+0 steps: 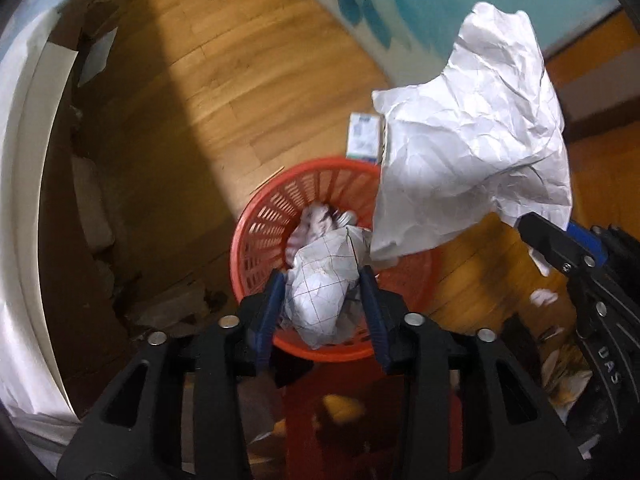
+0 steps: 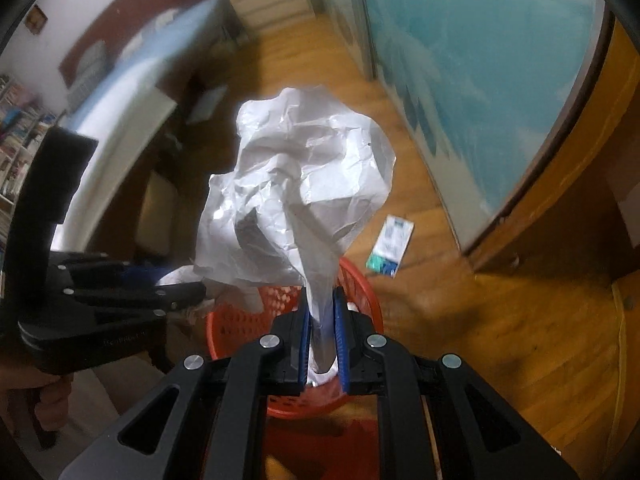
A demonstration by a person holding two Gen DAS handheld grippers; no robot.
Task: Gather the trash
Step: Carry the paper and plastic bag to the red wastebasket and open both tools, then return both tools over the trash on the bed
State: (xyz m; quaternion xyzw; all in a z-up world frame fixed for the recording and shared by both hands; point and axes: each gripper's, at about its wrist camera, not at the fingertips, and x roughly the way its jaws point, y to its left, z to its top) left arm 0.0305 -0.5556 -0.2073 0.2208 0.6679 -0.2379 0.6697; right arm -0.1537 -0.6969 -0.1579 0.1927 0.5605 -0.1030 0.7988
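An orange slatted waste basket (image 1: pixel 264 220) stands on the wooden floor, also in the right wrist view (image 2: pixel 360 280). My left gripper (image 1: pixel 322 280) is shut on a crumpled ball of grid-lined paper (image 1: pixel 320 292) right over the basket's mouth; more crumpled trash (image 1: pixel 320 220) lies inside. My right gripper (image 2: pixel 322 300) is shut on a large crumpled white sheet (image 2: pixel 304 184) held above the basket; the sheet (image 1: pixel 468 148) and the right gripper (image 1: pixel 560 244) show at the right of the left wrist view. The left gripper (image 2: pixel 192 292) shows at the left of the right wrist view.
A small white and blue packet (image 1: pixel 363 136) lies on the floor beyond the basket, also in the right wrist view (image 2: pixel 392 246). A bed (image 2: pixel 120 80) runs along the left. A blue painted wall panel (image 2: pixel 480 80) and wooden furniture (image 2: pixel 580 200) stand at the right.
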